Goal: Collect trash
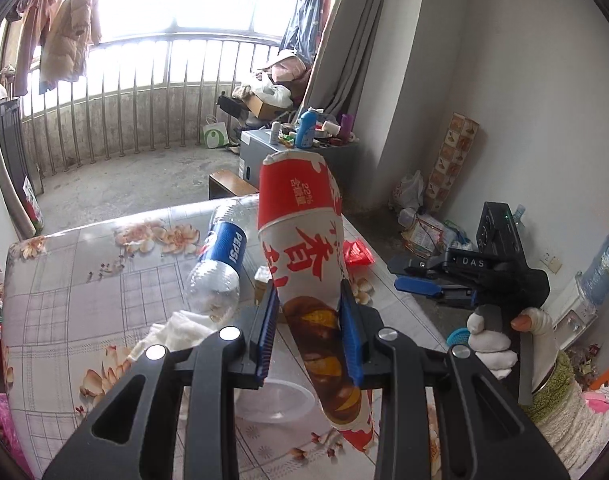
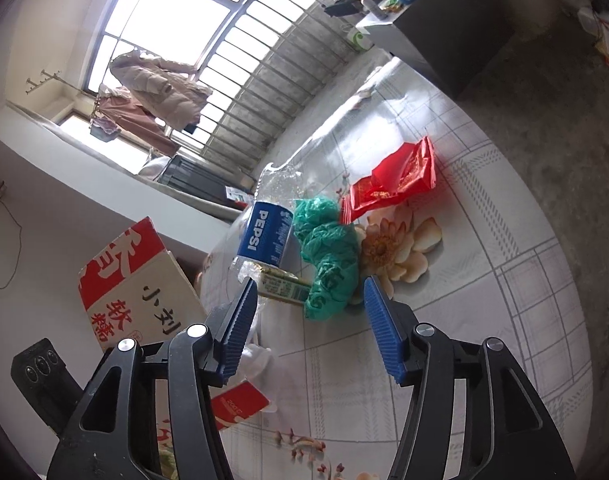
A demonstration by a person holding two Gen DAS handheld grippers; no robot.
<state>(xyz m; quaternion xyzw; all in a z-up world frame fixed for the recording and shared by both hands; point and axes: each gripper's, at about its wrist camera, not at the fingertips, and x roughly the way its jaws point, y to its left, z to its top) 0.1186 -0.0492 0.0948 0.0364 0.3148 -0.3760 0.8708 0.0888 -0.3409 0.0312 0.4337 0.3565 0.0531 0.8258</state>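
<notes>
My left gripper is shut on a red and white snack bag and holds it upright above the table; the bag also shows at the left of the right wrist view. My right gripper is open and empty, just above a crumpled green plastic bag. An empty Pepsi bottle lies next to the green bag and shows in the left wrist view. A red wrapper lies beyond the green bag. A small yellow-green carton lies by the bottle.
The table has a floral, checked cover. A white tissue and a clear plastic lid lie near my left gripper. The right gripper shows off the table's right side. Cluttered boxes stand beyond the table.
</notes>
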